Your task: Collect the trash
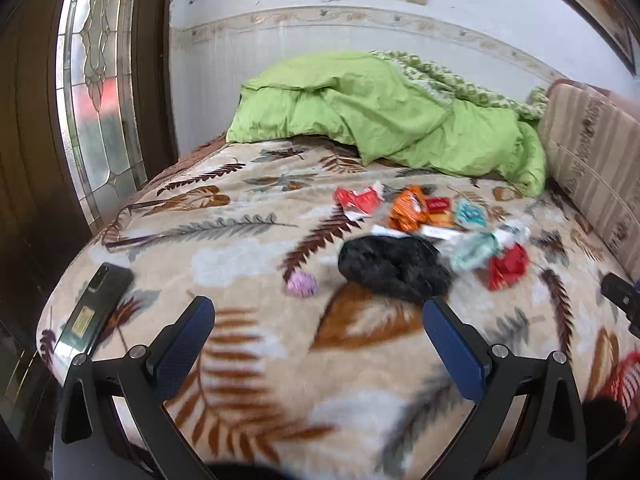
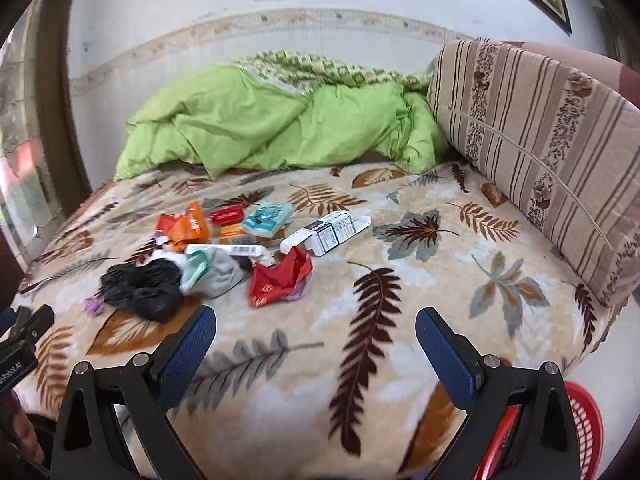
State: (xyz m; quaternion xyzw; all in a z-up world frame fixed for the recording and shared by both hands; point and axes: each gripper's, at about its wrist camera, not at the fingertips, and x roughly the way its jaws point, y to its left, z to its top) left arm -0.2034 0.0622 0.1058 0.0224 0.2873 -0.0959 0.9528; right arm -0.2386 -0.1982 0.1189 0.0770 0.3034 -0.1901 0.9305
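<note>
**Two grippers wide open over the bed, trash pile ahead**

Both sets of jaws stand spread wide w/ nothing between them. Left gripper (image 1: 318, 322) hangs over the leaf-print blanket (image 1: 248, 252), tilted down; right gripper (image 2: 316, 332) does likewise, just beside it.

Trash sits mid-bed, apart from both grippers: black plastic bag (image 1: 394, 266) nearest, then a crumpled red wrapper (image 2: 280, 280), orange wrapper (image 1: 408, 206), teal packet (image 2: 266, 218), small red box (image 2: 227, 214), pale green-white crumpled bag (image 2: 210, 272).

Left view only: black phone (image 1: 94, 304) near the bed's left edge, stained-glass door panel (image 1: 100, 60), pink-purple crumpled bit (image 1: 303, 284) in clear sight. Right view only: white carton (image 2: 326, 232) w/ open flap shown whole, striped cushion (image 2: 540, 152) at full length, red basket (image 2: 584, 432) by the bed's near right corner.

Hard to make out: the left view is motion-blurred, carton print unreadable. The basket is cut off by the gripper frame and the pic's edge. Green duvet (image 2: 280, 132) covers the bed's far end. Each gripper shows as a dark sliver at the edge of the other's view, jaws not seen there.
</note>
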